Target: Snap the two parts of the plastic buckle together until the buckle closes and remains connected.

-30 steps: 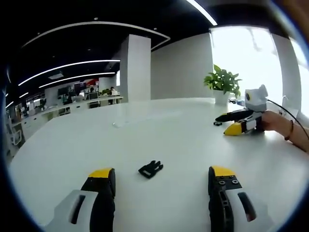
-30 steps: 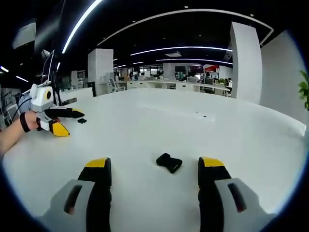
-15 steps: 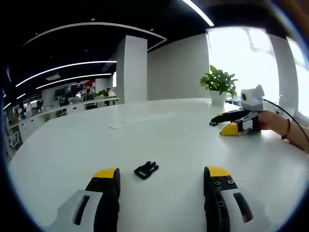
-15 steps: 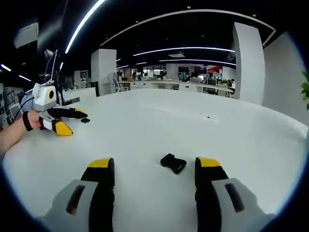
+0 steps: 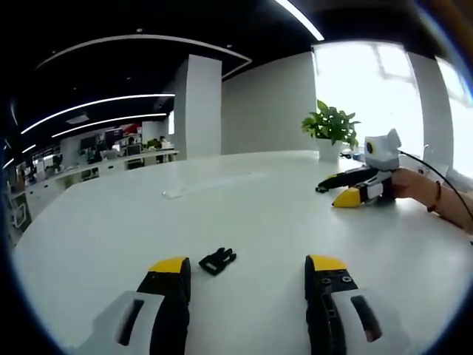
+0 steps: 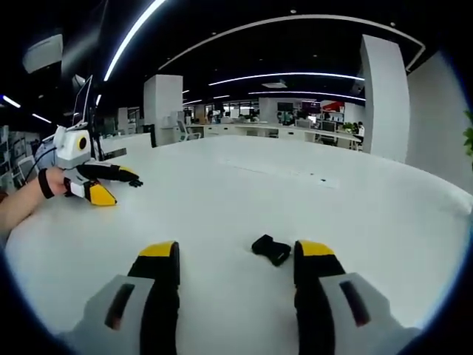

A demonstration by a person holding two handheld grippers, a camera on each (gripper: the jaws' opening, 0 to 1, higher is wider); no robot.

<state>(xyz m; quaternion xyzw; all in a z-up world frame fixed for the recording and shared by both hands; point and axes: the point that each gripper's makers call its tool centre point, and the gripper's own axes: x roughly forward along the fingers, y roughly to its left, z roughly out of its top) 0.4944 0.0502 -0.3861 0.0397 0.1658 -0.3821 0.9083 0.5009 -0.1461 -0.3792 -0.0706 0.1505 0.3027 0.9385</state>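
Left gripper (image 5: 249,268): low over the table, yellow-tipped black jaws spread wide with nothing between them. In the right gripper view it lies far left (image 6: 118,185), held by a hand with a dark wristband (image 6: 46,185); spread hard to judge from there.

Right gripper (image 6: 235,255): also low over the table, jaws spread wide and holding nothing. In the left gripper view it sits far right near the plant (image 5: 336,194), a bare forearm behind it.

Pronged black plastic buckle part (image 5: 218,259): flat on the table, just ahead of the left gripper's left jaw tip, not touching it.

Socket-shaped black plastic buckle part (image 6: 270,249): flat on the table, just inside the right gripper's right jaw tip; contact cannot be told. The two parts are separate, well apart.

Surface: large white tabletop (image 5: 251,214), smooth and glossy.

Room: open-plan office, dark ceiling with long curved light strips (image 6: 284,74), white square columns (image 5: 196,107), desks with monitors in the distance. Green potted plant in a white pot (image 5: 329,129) stands at the table's far edge before a bright window.
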